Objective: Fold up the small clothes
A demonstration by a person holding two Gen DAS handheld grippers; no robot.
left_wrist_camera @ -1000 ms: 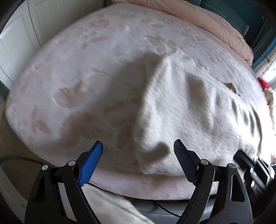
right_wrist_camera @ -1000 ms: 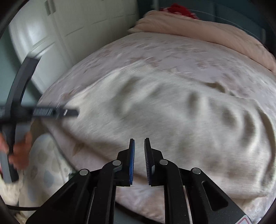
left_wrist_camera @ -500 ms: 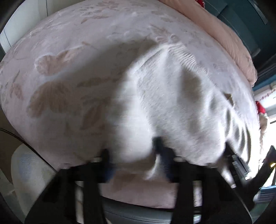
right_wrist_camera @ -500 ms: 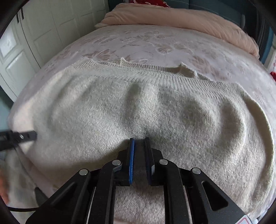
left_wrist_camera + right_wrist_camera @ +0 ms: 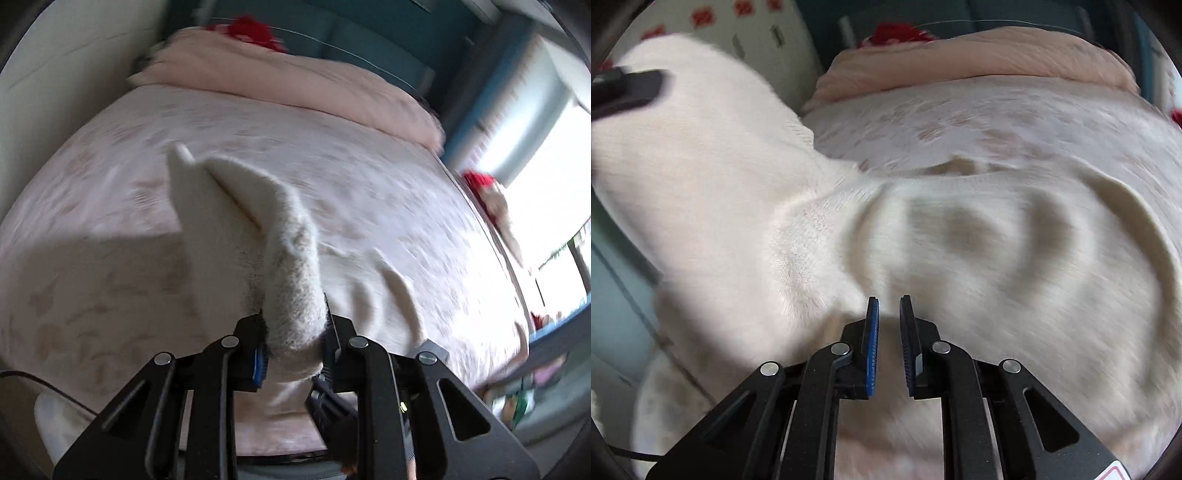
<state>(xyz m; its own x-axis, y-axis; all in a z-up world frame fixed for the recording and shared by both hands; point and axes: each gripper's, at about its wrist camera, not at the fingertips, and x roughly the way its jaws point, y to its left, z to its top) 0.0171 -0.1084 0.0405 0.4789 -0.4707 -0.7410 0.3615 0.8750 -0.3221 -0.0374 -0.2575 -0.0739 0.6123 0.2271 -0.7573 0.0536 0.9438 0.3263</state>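
Note:
A cream knit sweater point(image 5: 236, 221) lies on the bed with one end lifted off it. My left gripper point(image 5: 293, 332) holds a thick roll of that sweater; its jaws are closing and the pads press the knit. In the right wrist view the left gripper point(image 5: 628, 88) shows at the upper left, raising a broad flap of the sweater point(image 5: 713, 166). My right gripper point(image 5: 888, 317) sits low over the near edge with its jaws almost together. Folds of the sweater run in to the narrow gap between them.
The bed point(image 5: 369, 177) has a pale pink flowered cover. A rolled pink quilt point(image 5: 295, 85) and a red item point(image 5: 258, 31) lie at its far end. White wardrobe doors point(image 5: 55, 74) stand on the left, a bright window point(image 5: 535, 166) on the right.
My left gripper closed on the sweater's end and lifted it up and across the bed. The right gripper slid sideways along the near edge, jaws unchanged.

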